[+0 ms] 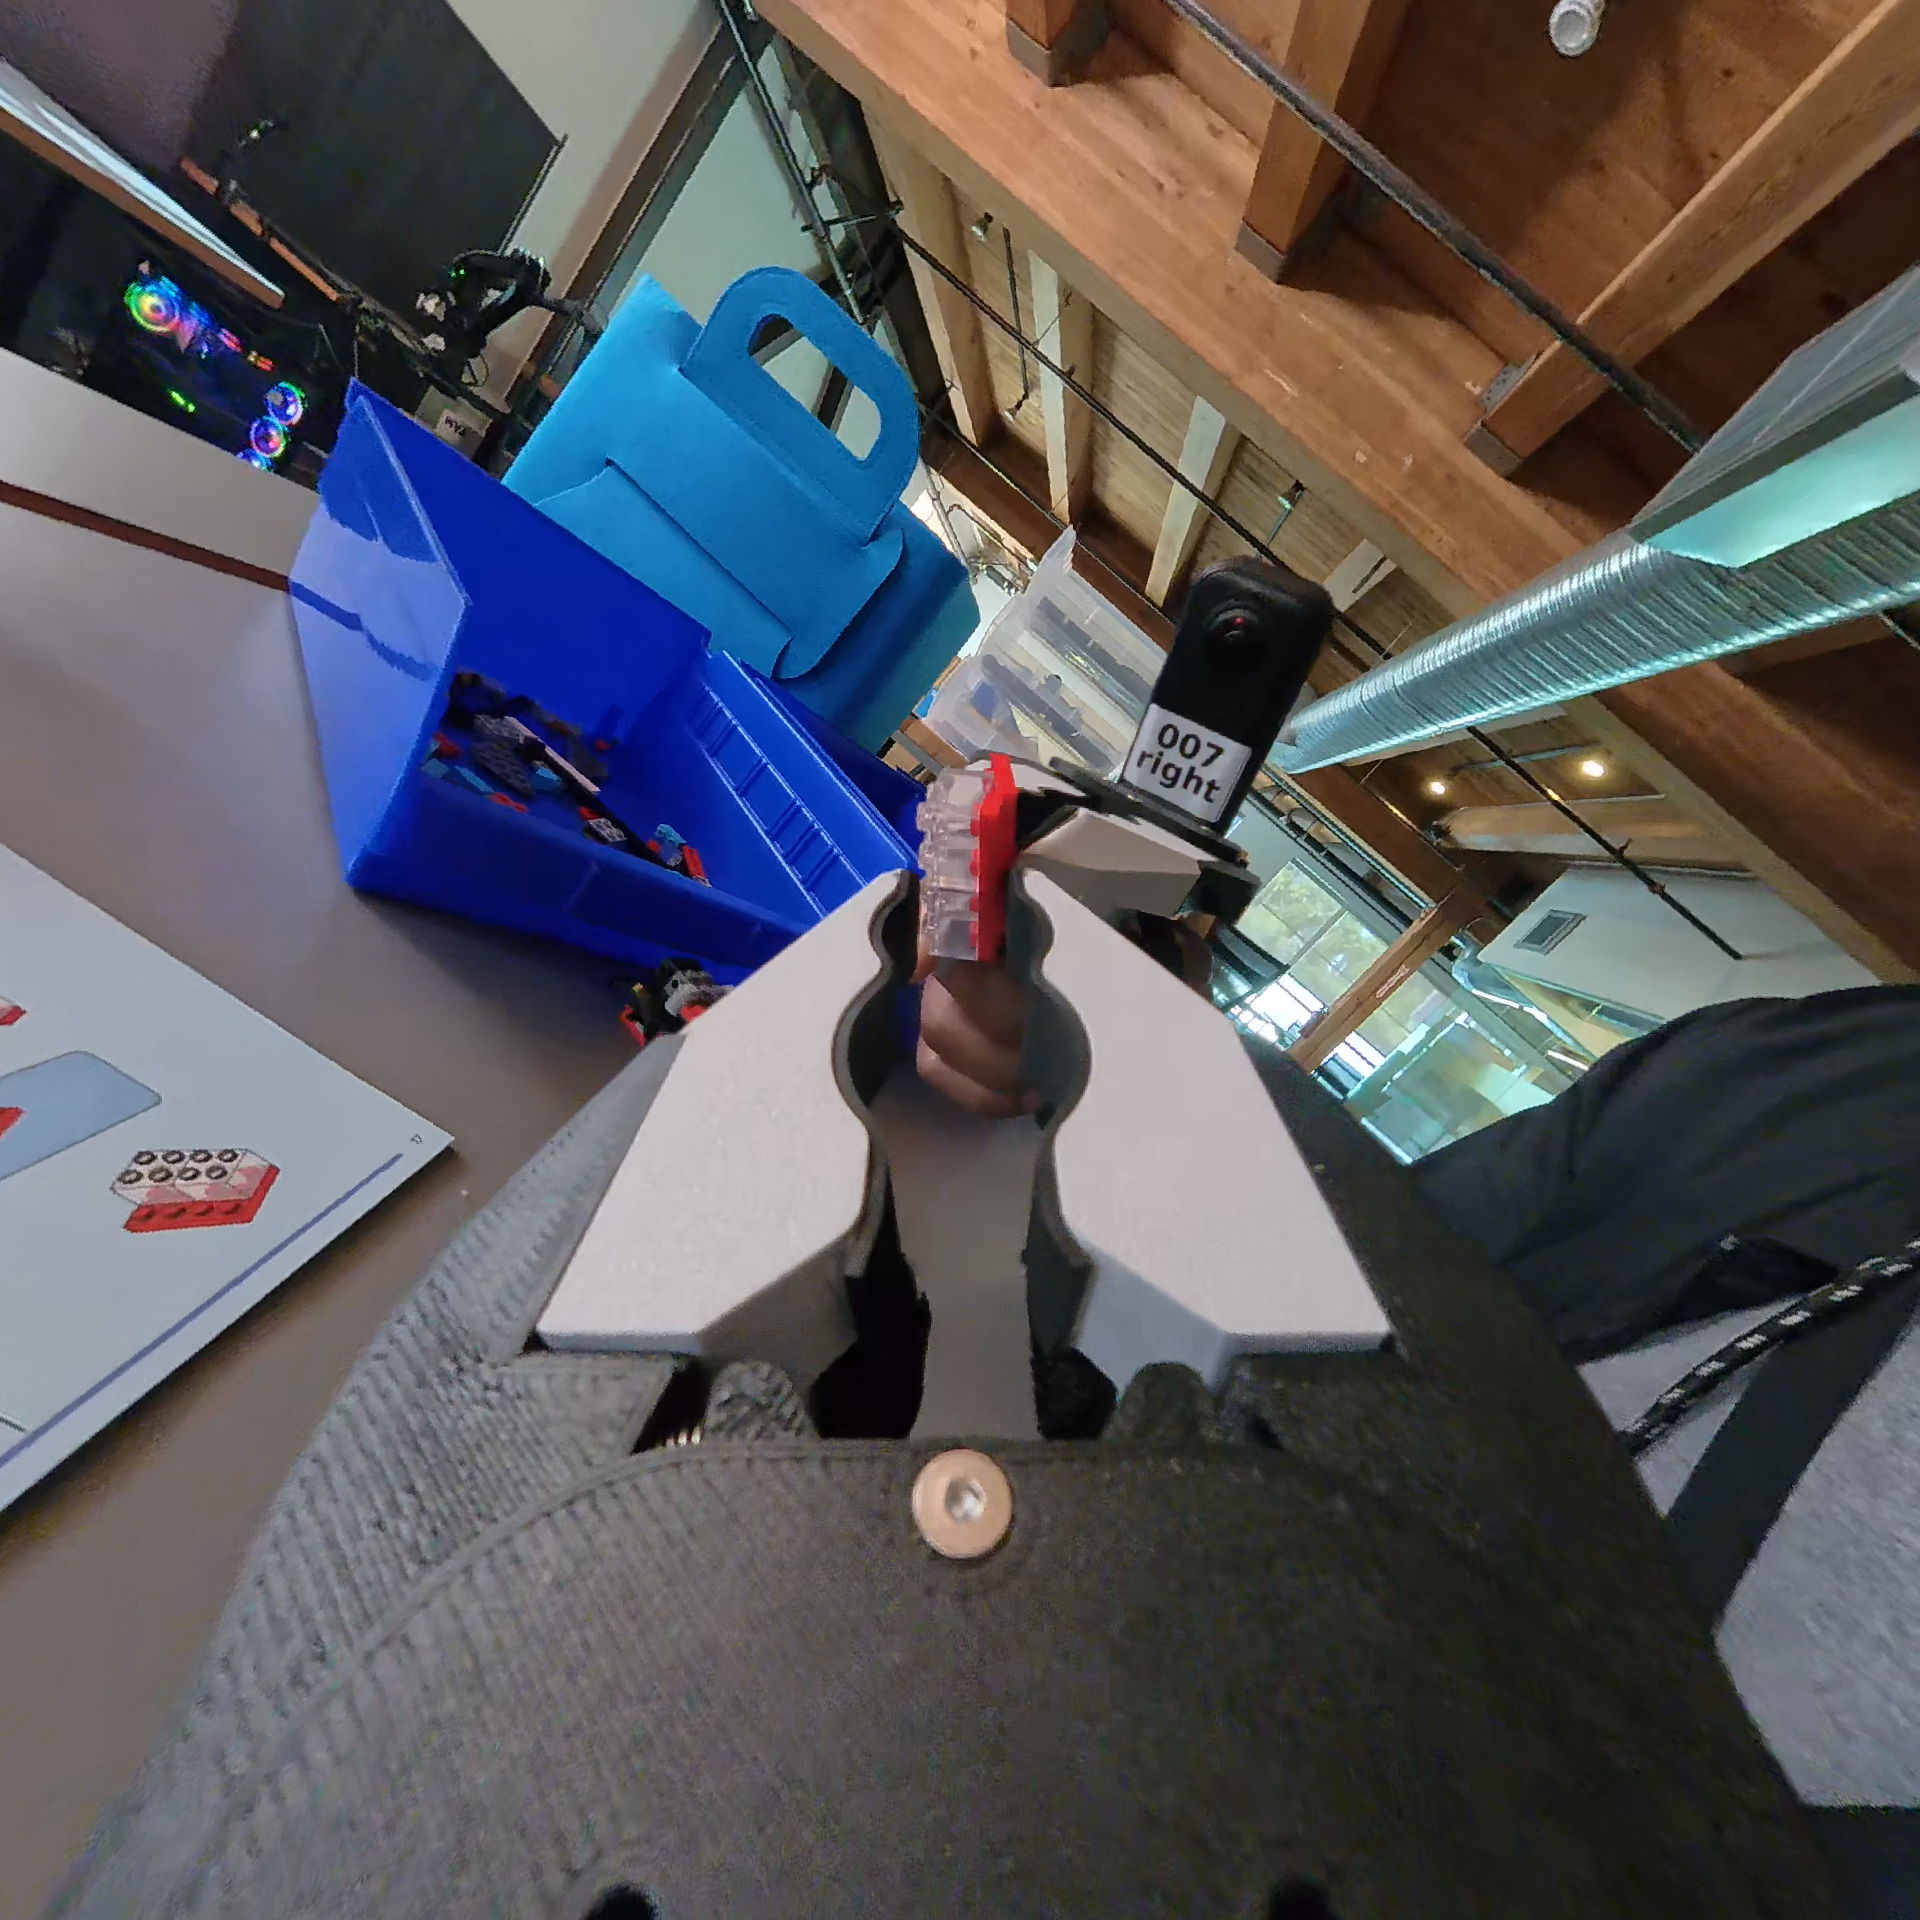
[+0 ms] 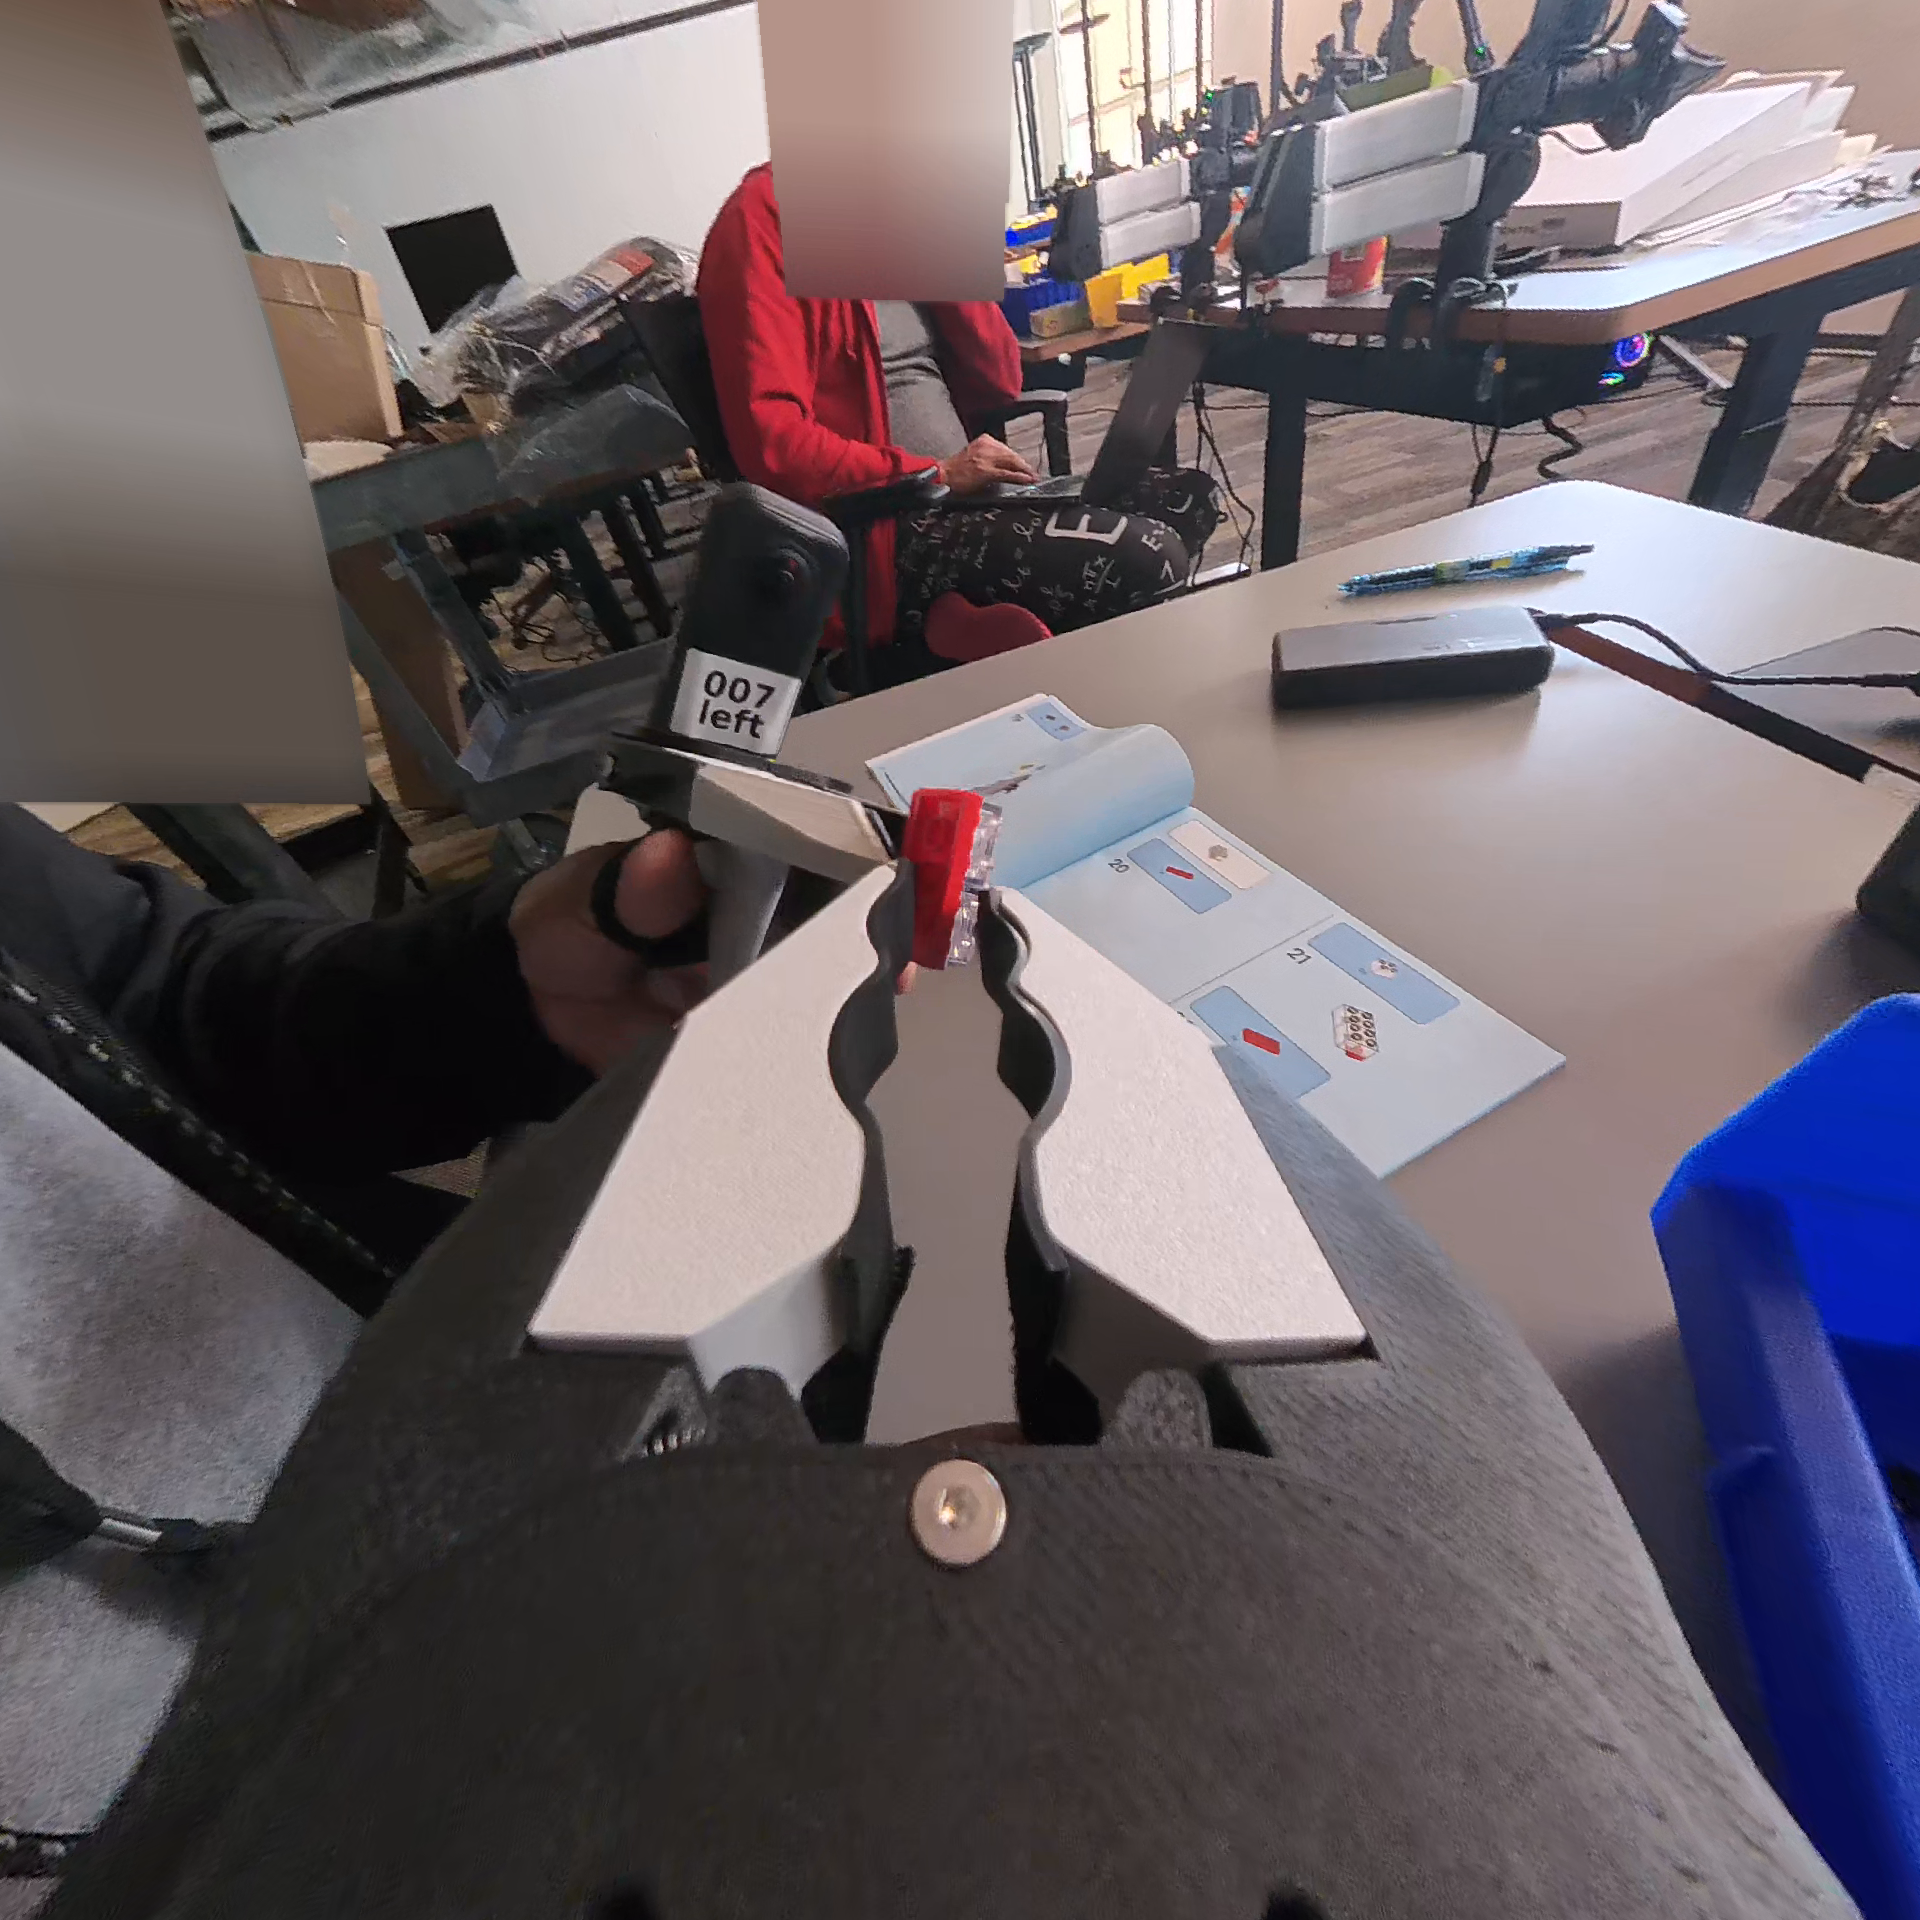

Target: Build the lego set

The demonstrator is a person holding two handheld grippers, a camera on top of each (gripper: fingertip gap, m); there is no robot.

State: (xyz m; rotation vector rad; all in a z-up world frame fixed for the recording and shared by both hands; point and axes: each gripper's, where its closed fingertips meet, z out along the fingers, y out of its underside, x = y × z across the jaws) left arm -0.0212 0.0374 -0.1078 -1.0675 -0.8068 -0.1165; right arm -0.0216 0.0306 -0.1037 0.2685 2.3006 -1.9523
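Note:
A small lego piece, a red plate point(image 1: 997, 852) with clear bricks point(image 1: 951, 862) stuck on it, is held in the air above the grey table point(image 1: 208, 748). My left gripper point(image 1: 961, 902) is shut on its lower end. My right gripper point(image 1: 1029, 831) comes in from the right and grips the same piece. In the right wrist view the right gripper point(image 2: 945, 920) is shut on the red and clear piece point(image 2: 948, 868), and the left gripper point(image 2: 891, 840) holds it from the left. A hand grips each handle.
A blue bin point(image 1: 499, 644) with several loose lego parts point(image 1: 540, 758) stands on the table, also at the right edge of the right wrist view point(image 2: 1808, 1351). A light-blue box point(image 1: 769, 488) is behind it. An open instruction booklet point(image 2: 1247, 935), a small lego build point(image 1: 670, 1003), a power bank point(image 2: 1408, 649) and a pen point(image 2: 1465, 569) lie on the table. My left and right fingertips are right by each other.

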